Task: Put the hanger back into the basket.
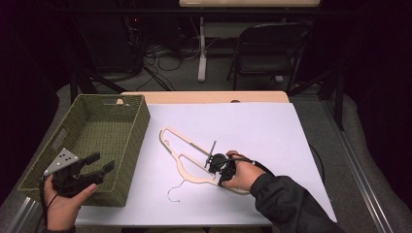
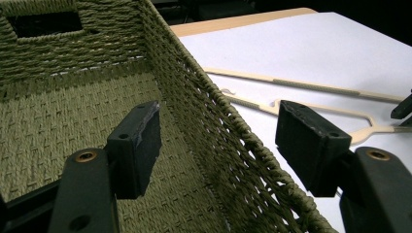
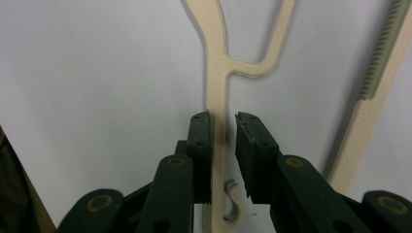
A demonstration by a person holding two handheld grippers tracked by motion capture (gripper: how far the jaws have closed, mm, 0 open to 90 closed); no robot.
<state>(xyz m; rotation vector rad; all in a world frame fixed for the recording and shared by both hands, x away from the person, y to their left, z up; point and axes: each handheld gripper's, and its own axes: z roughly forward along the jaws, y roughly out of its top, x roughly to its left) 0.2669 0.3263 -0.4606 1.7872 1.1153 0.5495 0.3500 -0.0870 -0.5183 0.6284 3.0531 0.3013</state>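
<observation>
Two grippers are at work over the white-covered tabletop (image 1: 272, 131). The right gripper (image 3: 223, 145) has its jaws narrowly parted astride a thin arm of the wooden clothes hanger (image 1: 187, 160), seemingly not quite clamped on it; the hanger lies flat near the tabletop's middle. The left gripper (image 2: 218, 141) hovers with jaws wide open straddling the right wall of the green woven basket (image 1: 133, 141) at the tabletop's left edge.

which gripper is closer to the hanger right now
Right. The right gripper is down at the hanger, its jaws straddling a thin bar of it with a small gap. The left gripper sits apart, open across the near wall of the basket.
</observation>
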